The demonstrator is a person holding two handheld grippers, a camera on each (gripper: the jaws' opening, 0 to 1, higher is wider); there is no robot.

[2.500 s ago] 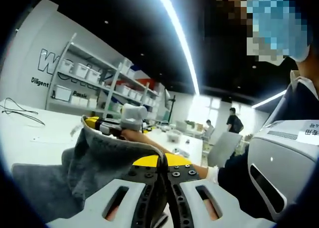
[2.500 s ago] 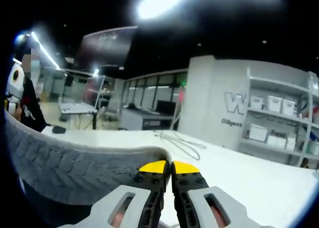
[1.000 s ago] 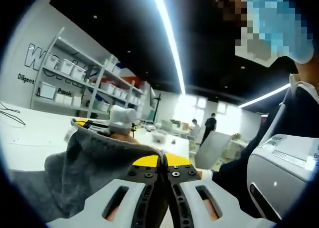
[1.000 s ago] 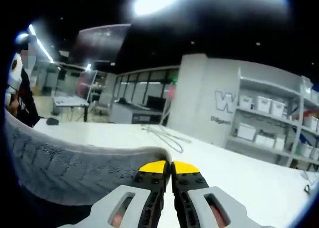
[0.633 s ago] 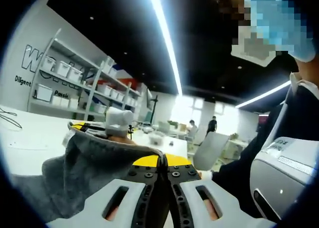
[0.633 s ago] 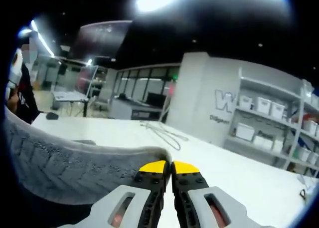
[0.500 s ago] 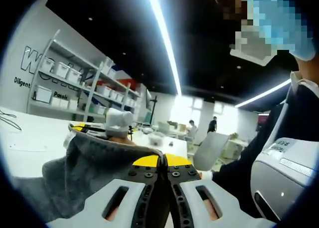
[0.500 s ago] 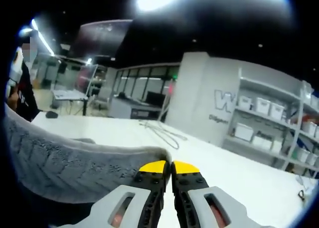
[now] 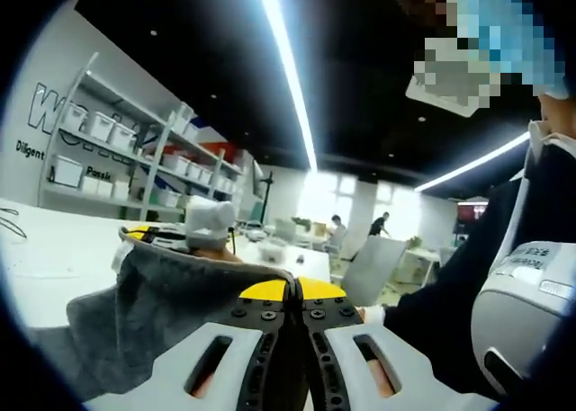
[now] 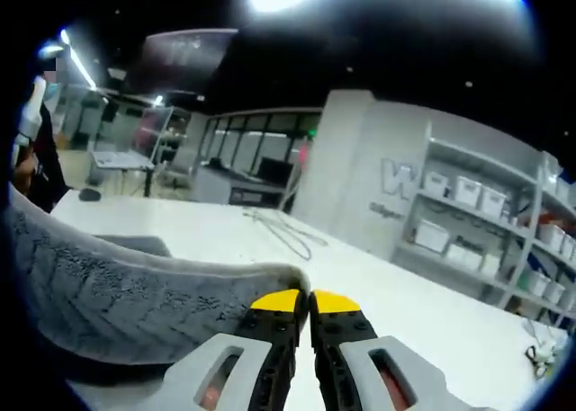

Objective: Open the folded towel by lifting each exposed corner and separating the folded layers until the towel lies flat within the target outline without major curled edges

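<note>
Grey towel (image 9: pixel 162 312), ribbed and thick, hangs above the white desk (image 10: pixel 423 330), stretched between both tongs: left tongs (image 9: pixel 293 290) and right tongs (image 10: pixel 304 301) each clamp one edge, jaws closed.

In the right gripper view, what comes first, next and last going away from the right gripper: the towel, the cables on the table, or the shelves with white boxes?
1. The towel: pinched in the right gripper, spreading left.
2. The cables: on the white table, mid-way, slightly left.
3. The shelves: against the far wall, on the right.
</note>
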